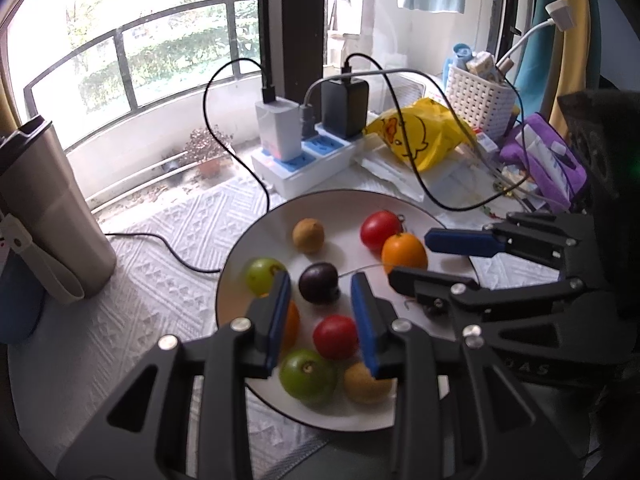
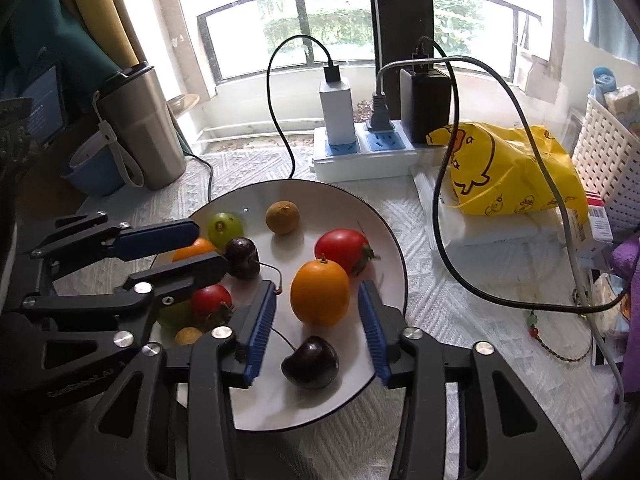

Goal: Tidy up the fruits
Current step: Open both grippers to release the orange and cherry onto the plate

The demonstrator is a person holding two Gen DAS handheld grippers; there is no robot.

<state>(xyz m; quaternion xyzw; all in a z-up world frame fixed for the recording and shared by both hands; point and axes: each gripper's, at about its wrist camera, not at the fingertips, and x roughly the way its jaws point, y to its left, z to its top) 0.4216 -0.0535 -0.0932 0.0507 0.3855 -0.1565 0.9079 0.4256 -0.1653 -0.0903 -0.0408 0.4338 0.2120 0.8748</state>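
Observation:
A white plate (image 1: 256, 240) (image 2: 384, 224) holds several small fruits. In the left wrist view my left gripper (image 1: 320, 292) is open above the plate, with a dark cherry (image 1: 319, 282) just ahead between its fingertips and a red tomato (image 1: 335, 337), a green fruit (image 1: 307, 377) and a brown fruit (image 1: 366, 384) between its fingers. In the right wrist view my right gripper (image 2: 318, 300) is open around an orange fruit (image 2: 319, 293), with a second dark cherry (image 2: 310, 362) lower between the fingers. Each gripper shows in the other's view, open (image 1: 412, 258) (image 2: 208, 246).
A steel tumbler (image 2: 140, 124) stands left of the plate with a blue cup (image 2: 94, 174) beside it. A white power strip (image 2: 360, 156) with chargers and black cables lies behind. A yellow bag (image 2: 508, 168), a white basket (image 2: 604, 160) and clutter lie to the right.

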